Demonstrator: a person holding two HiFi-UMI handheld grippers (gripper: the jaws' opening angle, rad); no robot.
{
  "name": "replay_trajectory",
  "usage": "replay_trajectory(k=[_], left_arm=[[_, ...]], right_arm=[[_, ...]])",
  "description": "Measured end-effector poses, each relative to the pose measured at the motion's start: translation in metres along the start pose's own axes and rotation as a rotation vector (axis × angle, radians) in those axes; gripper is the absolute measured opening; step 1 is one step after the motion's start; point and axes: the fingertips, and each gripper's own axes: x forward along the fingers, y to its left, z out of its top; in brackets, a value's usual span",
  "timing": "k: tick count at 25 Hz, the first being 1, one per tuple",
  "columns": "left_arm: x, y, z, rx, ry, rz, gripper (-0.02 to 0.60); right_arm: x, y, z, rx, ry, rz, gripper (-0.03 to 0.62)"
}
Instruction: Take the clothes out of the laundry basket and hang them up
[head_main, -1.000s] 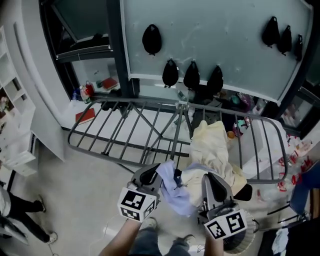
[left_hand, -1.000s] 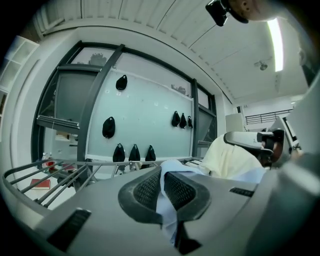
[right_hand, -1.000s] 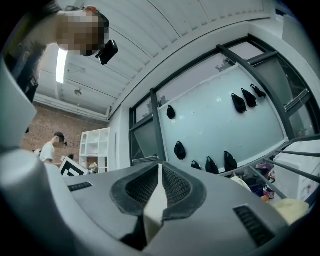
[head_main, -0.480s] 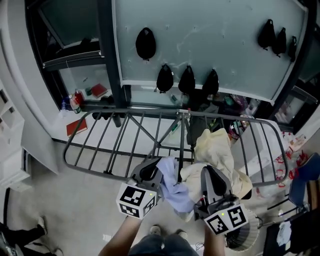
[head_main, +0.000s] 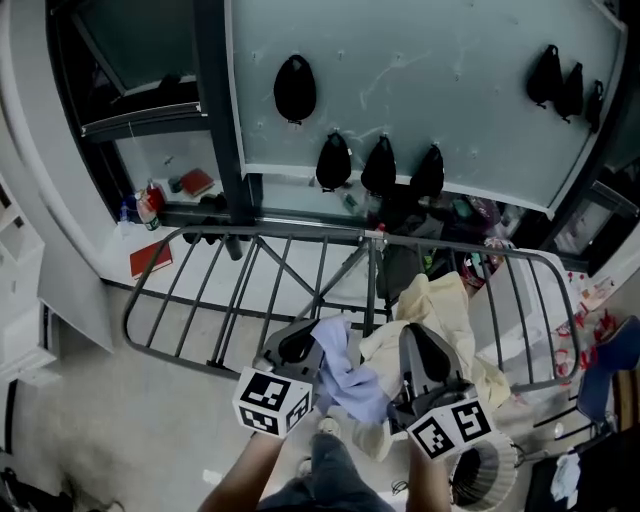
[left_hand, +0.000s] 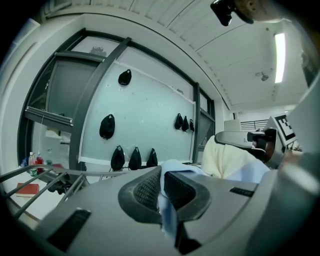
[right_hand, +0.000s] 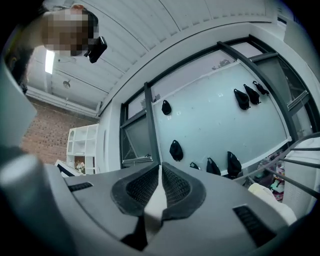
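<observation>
Nearest to us in the head view, the left gripper (head_main: 305, 338) and the right gripper (head_main: 421, 345) are held side by side, both pointing away from the person toward the drying rack (head_main: 245, 290). Between them hangs the light blue garment (head_main: 345, 378). Its long axis runs across the view from one gripper to the other, and its loose middle sags down toward the person. In the left gripper view we see the jaws pressed together on a fold of that blue cloth, which rises between the ribbed pads (left_hand: 145, 192) and spills over their front. In the right gripper view the jaws are likewise clamped tight on a thin pale strip of cloth, which looks to us like the other end of the same garment. Low at the right, just beyond the right gripper's marker cube, we see the white laundry basket (head_main: 487, 478) on the floor. Directly behind the grippers a cream garment (head_main: 440, 305) lies draped over the rack's right part, its length running away from us across the bars. The rest of the grey rack stands bare to the left. Farther off, a red book (head_main: 150, 258) and some bottles (head_main: 145, 205) sit on the pale ledge. Beyond everything stands the frosted glass panel (head_main: 450, 110) with black bags (head_main: 295, 88) hanging on it.
</observation>
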Motion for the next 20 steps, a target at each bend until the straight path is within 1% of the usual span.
replay_trajectory(k=[5, 11, 20], left_arm=[[0.033, 0.02, -0.007, -0.015, 0.01, 0.019, 0.025], [0.075, 0.043, -0.008, -0.021, 0.025, 0.035, 0.025], [0.13, 0.085, -0.004, -0.027, 0.04, 0.096, 0.025]], right_arm=[[0.036, -0.026, -0.015, -0.01, 0.036, -0.005, 0.018], [0.077, -0.059, -0.024, 0.006, 0.062, -0.013, 0.018], [0.142, -0.106, -0.033, 0.022, 0.091, 0.005, 0.018]])
